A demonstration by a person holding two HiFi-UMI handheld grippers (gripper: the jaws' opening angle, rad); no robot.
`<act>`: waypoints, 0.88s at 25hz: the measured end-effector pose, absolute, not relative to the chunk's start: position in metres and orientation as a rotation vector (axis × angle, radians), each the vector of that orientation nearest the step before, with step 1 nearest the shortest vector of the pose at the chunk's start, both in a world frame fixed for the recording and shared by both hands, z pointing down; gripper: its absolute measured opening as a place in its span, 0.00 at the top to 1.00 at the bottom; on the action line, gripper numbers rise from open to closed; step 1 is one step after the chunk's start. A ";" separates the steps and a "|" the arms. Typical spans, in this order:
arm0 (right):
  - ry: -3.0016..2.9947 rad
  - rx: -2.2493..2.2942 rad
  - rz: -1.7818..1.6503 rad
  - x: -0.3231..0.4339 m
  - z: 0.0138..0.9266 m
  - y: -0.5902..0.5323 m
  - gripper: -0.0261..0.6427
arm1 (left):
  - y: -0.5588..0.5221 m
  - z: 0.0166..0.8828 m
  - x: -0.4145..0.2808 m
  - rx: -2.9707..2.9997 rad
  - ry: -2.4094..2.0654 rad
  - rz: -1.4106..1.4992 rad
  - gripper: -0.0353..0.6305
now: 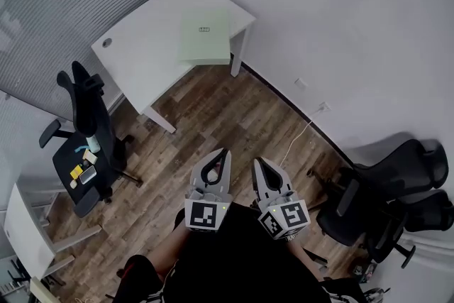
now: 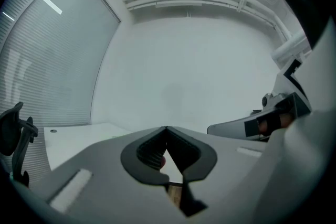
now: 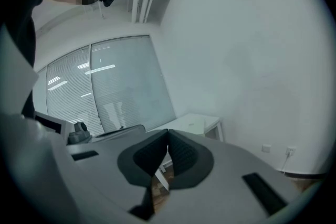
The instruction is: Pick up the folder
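**Q:** Fig. note: where is the folder lying, and why there?

**A:** The pale green folder is lying flat on the white desk, near the desk's right-hand corner. Its near edge seems to be poking just past the rim. That is prob. helping, since an overhanging edge gives a claw sth. to bite on.

**Q:** And the claws?

**A:** L claw and R claw are hanging side by side over the wood floor, close to the person's body. Their tips are pointing towards the desk and are well apart from it. Each is showing its jaws pressed together at the tips, w/ nothing btw. them.

**Q:** Why closed?

**A:** Judging from the layout, there is nothing in reach to hold yet, so the pick-up is not yet starting. The jaws will need parting before any grab.

**Q:** Anything crowding the route?

**A:** An office chair is sitting left of the line to the desk, w/ small items on its seat.
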State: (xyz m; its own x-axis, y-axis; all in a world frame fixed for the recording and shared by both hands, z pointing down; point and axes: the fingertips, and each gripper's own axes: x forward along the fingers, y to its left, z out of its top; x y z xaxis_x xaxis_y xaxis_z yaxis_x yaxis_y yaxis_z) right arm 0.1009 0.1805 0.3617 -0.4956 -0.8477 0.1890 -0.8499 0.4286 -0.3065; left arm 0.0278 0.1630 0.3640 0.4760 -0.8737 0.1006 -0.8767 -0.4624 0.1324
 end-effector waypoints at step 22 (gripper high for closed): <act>-2.707 1.486 0.590 0.066 0.369 0.095 0.96 | 0.078 0.365 0.001 2.547 -1.592 0.028 0.94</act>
